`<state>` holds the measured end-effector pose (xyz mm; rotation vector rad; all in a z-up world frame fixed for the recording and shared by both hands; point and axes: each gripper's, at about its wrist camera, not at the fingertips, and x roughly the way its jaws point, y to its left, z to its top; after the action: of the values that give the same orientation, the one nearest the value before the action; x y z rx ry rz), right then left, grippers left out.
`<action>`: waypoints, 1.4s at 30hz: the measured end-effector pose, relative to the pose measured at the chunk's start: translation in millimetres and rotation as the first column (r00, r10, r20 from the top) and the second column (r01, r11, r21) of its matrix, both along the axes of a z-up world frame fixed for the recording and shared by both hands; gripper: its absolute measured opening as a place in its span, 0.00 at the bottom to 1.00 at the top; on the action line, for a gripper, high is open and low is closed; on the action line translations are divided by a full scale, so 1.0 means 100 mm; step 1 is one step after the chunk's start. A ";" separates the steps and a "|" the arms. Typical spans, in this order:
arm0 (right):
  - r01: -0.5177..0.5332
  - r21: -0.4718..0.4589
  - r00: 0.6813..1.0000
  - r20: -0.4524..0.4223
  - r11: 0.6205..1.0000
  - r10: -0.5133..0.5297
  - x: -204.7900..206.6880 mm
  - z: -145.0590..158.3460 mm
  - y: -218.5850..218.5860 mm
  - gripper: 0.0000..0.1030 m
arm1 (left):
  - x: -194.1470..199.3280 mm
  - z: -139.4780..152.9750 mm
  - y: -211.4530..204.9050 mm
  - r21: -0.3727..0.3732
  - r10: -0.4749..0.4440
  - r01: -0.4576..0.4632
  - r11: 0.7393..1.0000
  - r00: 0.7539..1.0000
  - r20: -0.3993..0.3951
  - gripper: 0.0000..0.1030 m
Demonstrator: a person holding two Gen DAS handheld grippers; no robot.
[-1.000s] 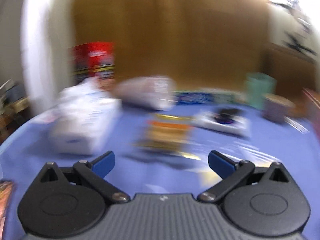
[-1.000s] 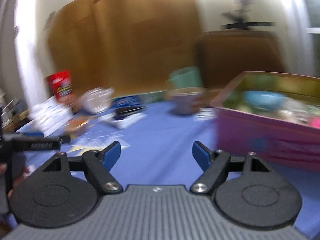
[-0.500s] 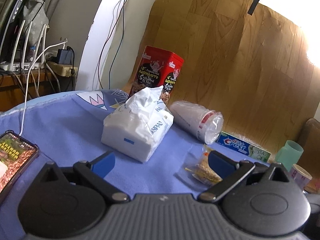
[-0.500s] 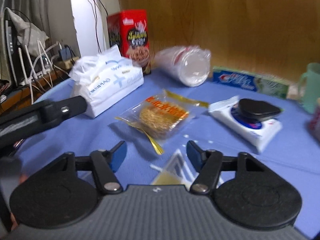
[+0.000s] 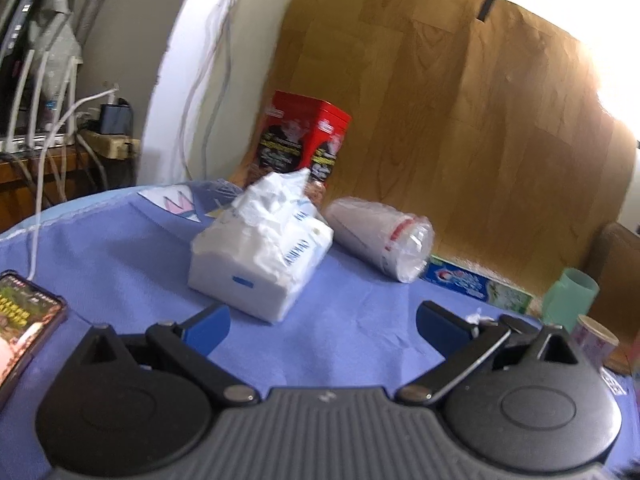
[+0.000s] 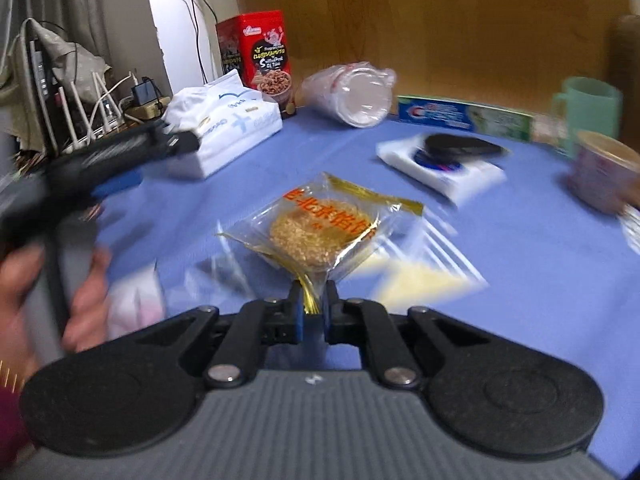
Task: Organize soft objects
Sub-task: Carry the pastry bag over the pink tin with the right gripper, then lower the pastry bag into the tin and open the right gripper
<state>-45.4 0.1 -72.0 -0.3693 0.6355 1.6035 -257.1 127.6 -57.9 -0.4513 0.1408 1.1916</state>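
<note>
While your right gripper (image 6: pixel 313 312) has its 2 blue pads pinched shut on the near corner of the snack packet (image 6: pixel 320 232), your left gripper (image 5: pixel 323 322) hangs wide open and empty over the blue tablecloth (image 5: pixel 120 248), aimed at the tissue pack (image 5: pixel 264 256) just beyond its fingertips.

Start with the largest soft thing. That tissue pack sits on the left of the cloth, in front of the red tin (image 5: pixel 302 140) and just left of the sleeve of plastic cups (image 5: pixel 380 240) lying on its side. It should be light and squashy, and its film is probably slick, so take it across the narrow width of the body, not by the loose tissue puffing out of the top.

Next, the flat wipes pack (image 6: pixel 444 168) lies far right with a dark object (image 6: pixel 460 145) resting on it; that would likely slide off if you tilt the pack.

Smallest is the snack packet, near the centre of the table. It looks light, with crinkly film and a brittle cake inside. You hold only the gold seam, which seems the right place, since squeezing the middle may crumble it.
</note>
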 end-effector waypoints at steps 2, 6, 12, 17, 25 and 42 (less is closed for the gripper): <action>0.038 0.012 0.999 0.011 0.999 -0.038 0.08 -0.04 -0.35 0.11 | 0.04 -0.01 0.00 -0.018 -0.067 0.067 0.998 0.998 -0.012 1.00; 0.168 0.068 0.982 0.070 0.983 -0.173 0.17 -0.14 -1.09 0.11 | 0.20 0.03 -0.15 -0.009 -0.207 0.206 0.978 0.976 -0.062 0.99; 0.325 0.137 0.931 0.129 0.936 -0.342 0.20 -0.25 -1.57 0.35 | 0.88 0.04 -0.68 -0.141 -0.601 0.601 0.787 0.798 0.046 0.87; 0.307 0.151 0.940 0.105 0.939 -0.324 0.28 -0.24 -1.47 0.52 | 1.39 -0.06 -0.97 -0.264 -0.778 0.765 0.587 0.624 0.079 0.70; 0.283 0.172 0.941 0.142 0.944 -0.308 0.30 -0.31 -1.44 0.38 | 1.67 -0.06 -1.23 -0.291 -0.820 0.788 0.543 0.572 0.021 0.41; 0.569 0.461 0.685 0.193 0.681 -0.703 1.37 0.18 -2.04 0.34 | 3.47 0.66 -2.16 -0.044 -0.893 0.905 0.422 0.407 -0.194 0.76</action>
<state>91.7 -204.0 -53.9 -0.1151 0.1285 0.8866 90.3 -88.6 7.9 -0.1248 0.4537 0.1170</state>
